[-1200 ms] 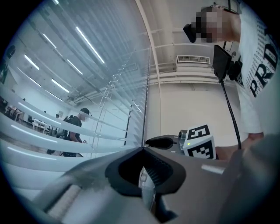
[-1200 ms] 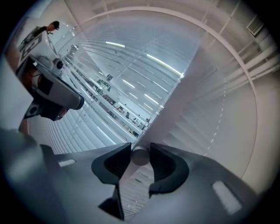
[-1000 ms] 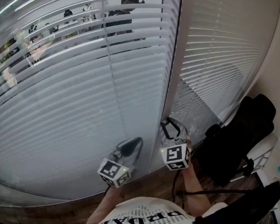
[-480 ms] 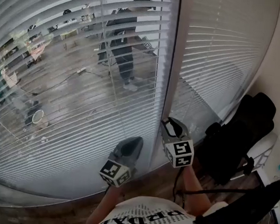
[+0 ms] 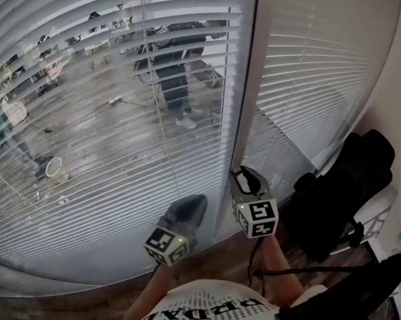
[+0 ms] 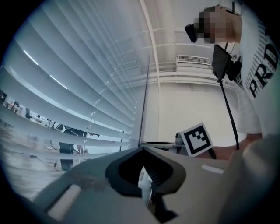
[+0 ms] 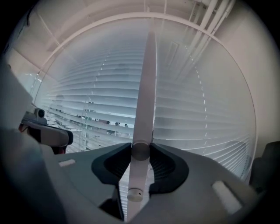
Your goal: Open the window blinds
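Right claw (image 7: 141,151) is clamped on the tilt wand (image 7: 146,87) near the wand's lower end, pads pressing the white rod from both sides. The rod runs straight up in front of the slats. In the head view this claw (image 5: 244,180) sits low against the window post (image 5: 252,70) that divides the two blinds. The left claw (image 6: 142,148) is closed on nothing, its tips meeting, and hovers just beside the left blind (image 5: 106,128) without holding any part of it.

The left blind's slats are tilted open over most of their height, so a floor and a standing figure (image 5: 176,71) show through the glass. The right blind (image 5: 317,82) has its slats flat and closed.

The step in hand looks like twisting the wand to tilt the slats, and for the left blind it seems nearly done. The next move probably calls for a little more roll of the wrist with a firm grip, so the smooth rod does not slip. The right blind would need its own control, which no view shows.
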A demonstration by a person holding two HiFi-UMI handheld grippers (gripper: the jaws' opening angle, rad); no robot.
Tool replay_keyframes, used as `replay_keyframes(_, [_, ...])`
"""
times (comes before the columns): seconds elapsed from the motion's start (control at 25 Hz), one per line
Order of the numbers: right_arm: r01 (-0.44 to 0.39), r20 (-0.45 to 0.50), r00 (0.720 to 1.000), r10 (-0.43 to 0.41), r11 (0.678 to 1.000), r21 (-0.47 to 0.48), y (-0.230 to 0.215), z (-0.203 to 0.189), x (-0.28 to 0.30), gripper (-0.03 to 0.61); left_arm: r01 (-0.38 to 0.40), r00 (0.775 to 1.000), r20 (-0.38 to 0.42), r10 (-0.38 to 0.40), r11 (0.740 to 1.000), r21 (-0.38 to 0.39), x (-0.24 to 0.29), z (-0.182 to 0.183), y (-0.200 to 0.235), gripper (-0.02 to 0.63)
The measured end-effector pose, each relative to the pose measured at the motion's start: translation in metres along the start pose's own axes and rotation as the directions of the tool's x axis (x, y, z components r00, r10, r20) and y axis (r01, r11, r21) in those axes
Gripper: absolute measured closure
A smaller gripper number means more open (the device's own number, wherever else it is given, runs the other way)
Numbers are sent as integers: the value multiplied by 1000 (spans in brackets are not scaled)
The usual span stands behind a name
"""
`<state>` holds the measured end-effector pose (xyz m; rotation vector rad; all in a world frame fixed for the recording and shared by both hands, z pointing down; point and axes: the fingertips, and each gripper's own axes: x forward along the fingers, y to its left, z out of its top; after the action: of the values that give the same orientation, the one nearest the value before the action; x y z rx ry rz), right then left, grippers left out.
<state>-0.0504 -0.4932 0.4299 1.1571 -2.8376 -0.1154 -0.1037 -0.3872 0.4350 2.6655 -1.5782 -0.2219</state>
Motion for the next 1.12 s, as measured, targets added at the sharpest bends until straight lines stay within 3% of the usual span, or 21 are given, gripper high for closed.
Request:
replay_keyframes(0.4, [-4,18,1000,3,997,71,4,4,-2,440,22,1000,4,-21,998,-55,4,2,-6,621])
replay_keyframes(1.12, [4,17,1000,-6,995,97,4,3,-4,443,27,1000,-15,-28,998,-51,9,4,-9,621])
